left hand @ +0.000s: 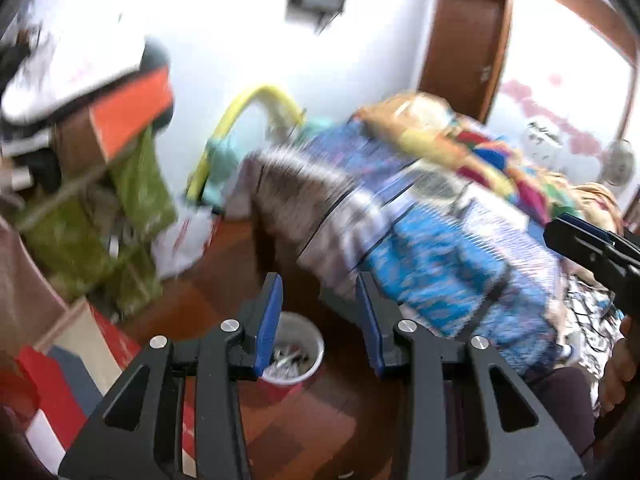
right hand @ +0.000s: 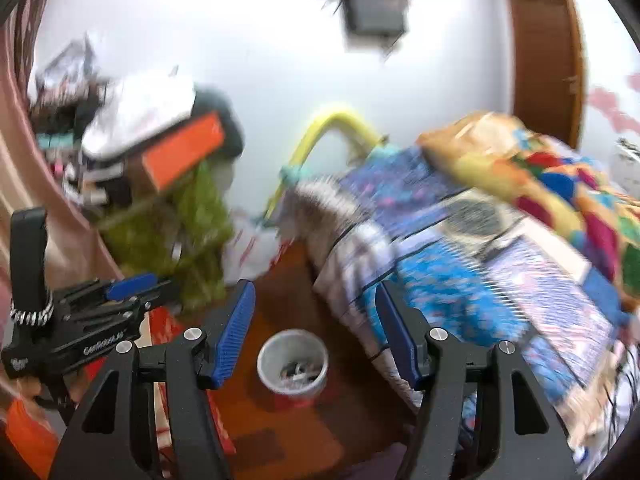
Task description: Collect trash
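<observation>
Wood floor beside bed: trash cup upright, scraps inside, stays put as drop target. Left gripper and right gripper above it, jaws parted, nothing between.

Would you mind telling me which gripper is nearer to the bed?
Right. The right gripper has the bed just beside it; the left gripper sits on its far side, further from the bed. Both hang above the bin, jaws open and empty.
</observation>
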`<action>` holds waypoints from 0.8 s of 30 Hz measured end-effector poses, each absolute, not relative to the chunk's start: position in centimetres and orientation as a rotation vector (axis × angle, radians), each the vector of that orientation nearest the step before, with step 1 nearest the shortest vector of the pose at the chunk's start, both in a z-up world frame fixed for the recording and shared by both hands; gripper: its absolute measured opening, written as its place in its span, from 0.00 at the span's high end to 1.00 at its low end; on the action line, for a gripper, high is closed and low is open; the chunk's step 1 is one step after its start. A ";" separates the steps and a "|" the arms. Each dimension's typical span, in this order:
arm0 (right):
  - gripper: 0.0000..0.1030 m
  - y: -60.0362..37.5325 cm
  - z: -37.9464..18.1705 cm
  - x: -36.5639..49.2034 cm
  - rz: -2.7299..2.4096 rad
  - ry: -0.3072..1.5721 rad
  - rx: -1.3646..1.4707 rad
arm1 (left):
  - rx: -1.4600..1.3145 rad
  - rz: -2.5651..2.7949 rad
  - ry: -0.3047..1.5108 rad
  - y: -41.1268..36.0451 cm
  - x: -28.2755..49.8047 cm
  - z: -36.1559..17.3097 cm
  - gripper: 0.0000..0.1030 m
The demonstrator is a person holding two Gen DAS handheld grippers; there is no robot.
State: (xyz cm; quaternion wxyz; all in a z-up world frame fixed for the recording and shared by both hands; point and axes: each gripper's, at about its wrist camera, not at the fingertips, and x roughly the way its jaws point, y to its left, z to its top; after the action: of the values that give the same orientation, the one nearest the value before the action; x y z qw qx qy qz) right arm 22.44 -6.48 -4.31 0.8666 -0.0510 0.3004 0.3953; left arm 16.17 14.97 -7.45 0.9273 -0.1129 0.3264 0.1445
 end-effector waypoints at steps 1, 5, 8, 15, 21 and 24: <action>0.43 -7.5 -3.5 21.7 0.804 0.607 -0.090 | -0.219 0.277 0.642 14.0 15.5 -6.4 0.65; 0.43 -12.6 -0.1 17.8 0.688 0.490 -0.003 | -0.175 0.182 0.517 9.7 11.6 -2.0 0.63; 0.43 -15.4 1.4 14.6 0.622 0.418 0.033 | -0.176 0.096 0.453 7.2 9.1 0.1 0.60; 0.28 -17.6 2.1 8.8 0.480 0.326 0.059 | -0.139 0.055 0.376 3.9 4.4 1.8 0.47; 0.11 -18.3 2.5 6.0 0.378 0.290 0.034 | -0.147 0.026 0.376 3.8 2.6 1.4 0.24; 0.00 -18.8 2.6 5.2 0.319 0.276 0.041 | -0.154 0.025 0.379 4.1 2.0 1.2 0.16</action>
State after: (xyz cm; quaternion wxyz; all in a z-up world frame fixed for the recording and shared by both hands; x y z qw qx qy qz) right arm 5.20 -18.75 2.56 0.9776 0.0204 0.1370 0.1585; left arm 2.04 4.05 1.19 0.9791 -0.0763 0.1881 0.0126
